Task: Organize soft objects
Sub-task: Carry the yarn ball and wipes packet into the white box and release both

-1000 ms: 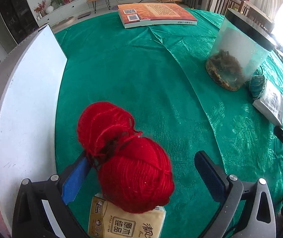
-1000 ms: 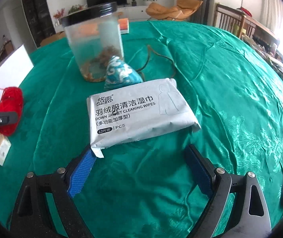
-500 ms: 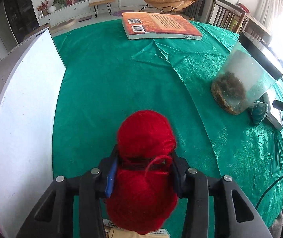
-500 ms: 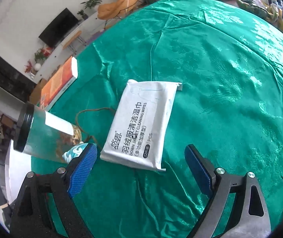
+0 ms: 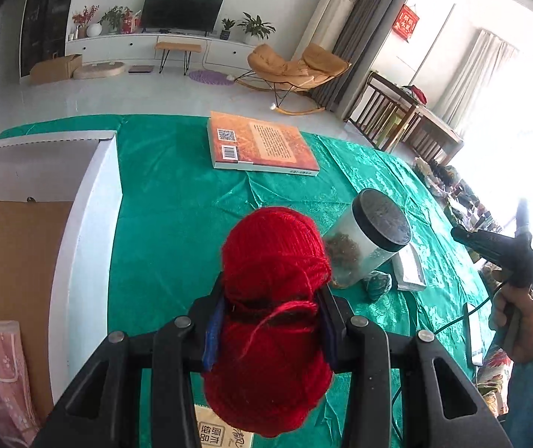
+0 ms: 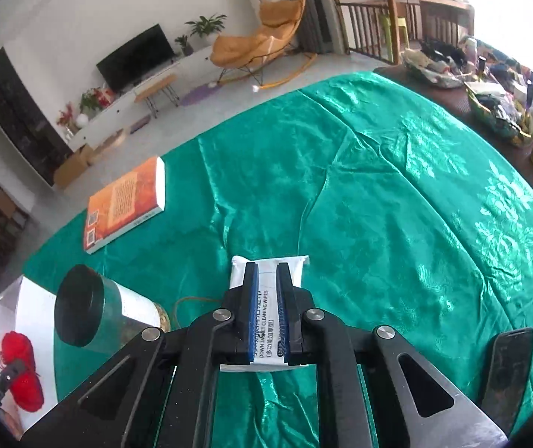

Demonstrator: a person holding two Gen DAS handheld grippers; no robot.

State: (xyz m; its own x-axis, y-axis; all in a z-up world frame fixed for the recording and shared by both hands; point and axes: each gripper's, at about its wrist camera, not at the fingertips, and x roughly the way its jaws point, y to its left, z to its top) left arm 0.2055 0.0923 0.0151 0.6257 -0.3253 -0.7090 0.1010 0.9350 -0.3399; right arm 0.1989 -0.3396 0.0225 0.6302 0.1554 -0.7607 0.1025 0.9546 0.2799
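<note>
My left gripper [image 5: 270,293] is shut on a red yarn ball [image 5: 273,246], pinched at its waist and lifted off the green cloth. The right wrist view shows the same yarn ball [image 6: 16,347] at far left. A tissue pack [image 5: 221,433] lies below it. My right gripper [image 6: 267,267] is shut, its pads almost touching. It hangs over a white wipes pack [image 6: 296,267] whose print shows through the slit. In the left wrist view the wipes pack [image 5: 410,268] lies flat on the cloth. There a hand [image 5: 516,321] holds the right gripper [image 5: 460,233] above it.
A white-walled box [image 5: 94,224] with a cardboard floor stands at the left, a pink pack [image 5: 1,366] inside. An orange book [image 5: 262,145] lies at the far edge. A black-lidded jar [image 5: 363,246], a blue-green pouch [image 5: 378,283] and a phone [image 6: 505,373] sit near the wipes.
The left jaws closed on the yarn ball and raised it off the cloth. The right jaws went from wide open to shut while the gripper rose and swung over the wipes pack.
</note>
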